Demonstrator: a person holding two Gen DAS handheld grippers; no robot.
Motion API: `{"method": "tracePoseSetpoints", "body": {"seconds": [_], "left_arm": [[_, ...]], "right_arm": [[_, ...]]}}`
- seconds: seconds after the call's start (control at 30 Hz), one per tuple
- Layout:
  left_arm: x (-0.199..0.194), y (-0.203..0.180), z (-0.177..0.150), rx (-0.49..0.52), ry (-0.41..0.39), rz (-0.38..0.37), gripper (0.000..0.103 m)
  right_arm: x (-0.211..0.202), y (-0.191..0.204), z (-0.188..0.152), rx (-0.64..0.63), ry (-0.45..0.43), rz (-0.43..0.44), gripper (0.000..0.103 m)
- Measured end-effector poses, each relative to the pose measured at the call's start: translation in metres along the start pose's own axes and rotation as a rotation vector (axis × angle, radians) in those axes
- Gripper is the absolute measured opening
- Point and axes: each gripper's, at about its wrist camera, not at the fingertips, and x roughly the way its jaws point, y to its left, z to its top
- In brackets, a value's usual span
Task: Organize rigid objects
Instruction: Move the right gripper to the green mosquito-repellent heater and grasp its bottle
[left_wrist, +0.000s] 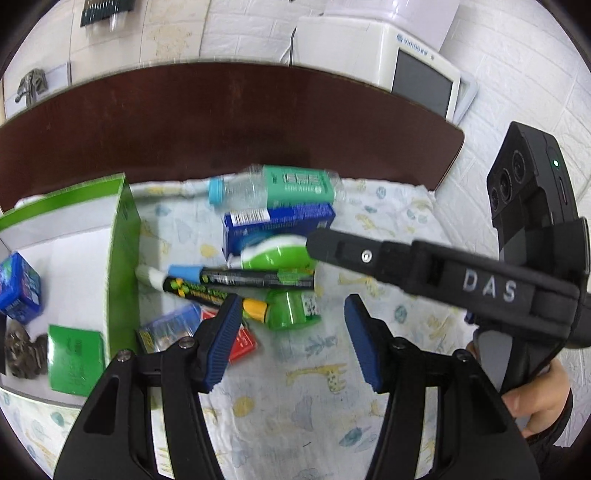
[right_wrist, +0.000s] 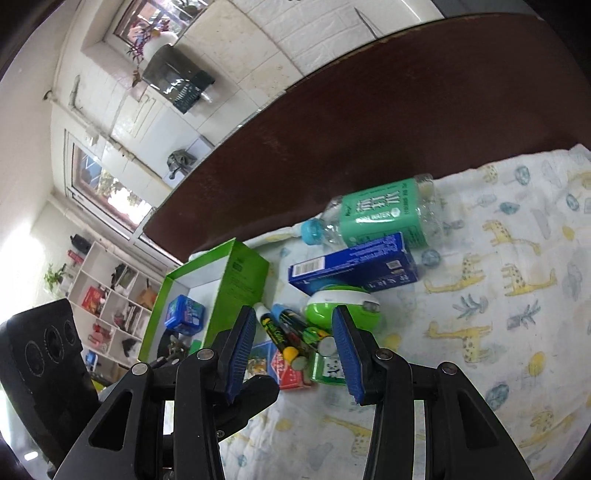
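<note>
Both the left gripper (left_wrist: 291, 332) and right gripper (right_wrist: 295, 347) are hovering spread and empty over the loose pile of markers (left_wrist: 236, 280) lying on the cloth (left_wrist: 314, 387) beside the green box (left_wrist: 122, 258), so picking one likely comes next.

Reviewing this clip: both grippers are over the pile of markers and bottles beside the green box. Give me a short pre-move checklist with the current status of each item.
1. Left gripper empty, pads apart: ok.
2. Right gripper empty, pads apart: ok.
3. Green box has free floor space beside the blue pack and green card: ok.
4. Markers reachable on top of the pile: ok, they lie across the small green bottle.
5. Grippers clear of each other: not ok, the right gripper's finger crosses just above the pile in the left wrist view.
6. Water bottle lying stable behind the blue carton: cannot tell.
</note>
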Motion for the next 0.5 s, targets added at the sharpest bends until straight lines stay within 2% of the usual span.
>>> {"method": "tracePoseSetpoints", "body": {"seconds": [0.23,0.3,0.43,0.5], "left_arm": [[0.032,0.000,-0.012,-0.015,0.089,-0.020,0.056],[0.038,0.000,-0.012,-0.017,0.099,-0.026,0.056],[0.050,0.002,-0.008,-0.029,0.116,-0.042,0.056],[0.056,0.004,-0.006,-0.039,0.123,-0.044,0.056]], "right_arm": [[0.021,-0.032,-0.006,0.069,0.056,-0.031,0.046],[0.024,-0.038,-0.005,0.091,0.059,-0.011,0.046],[0.028,-0.043,-0.004,0.104,0.057,-0.046,0.047],[0.033,-0.048,-0.003,0.128,0.070,-0.031,0.048]]}}
